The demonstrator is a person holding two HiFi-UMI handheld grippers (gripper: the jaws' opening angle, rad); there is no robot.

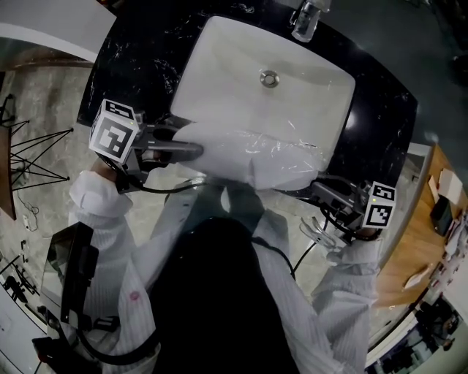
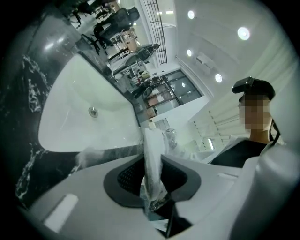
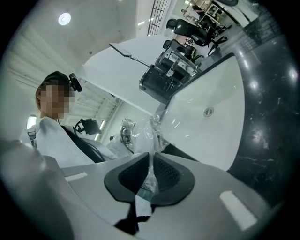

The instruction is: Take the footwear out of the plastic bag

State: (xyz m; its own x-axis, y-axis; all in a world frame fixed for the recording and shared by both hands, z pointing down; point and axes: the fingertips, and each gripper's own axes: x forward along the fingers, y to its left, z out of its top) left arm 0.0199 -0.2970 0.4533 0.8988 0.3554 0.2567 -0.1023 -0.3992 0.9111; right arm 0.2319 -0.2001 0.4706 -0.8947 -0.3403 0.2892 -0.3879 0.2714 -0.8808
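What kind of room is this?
Probably a washroom or wash area: there is a white sink with a drain, a tap at its far edge, and a black marbled counter around it.

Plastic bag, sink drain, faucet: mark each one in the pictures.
plastic bag (image 1: 274,157), head view, on the crinkled clear film at its middle.
sink drain (image 1: 270,77), head view, on the round metal centre.
faucet (image 1: 307,20), head view, on its chrome body.
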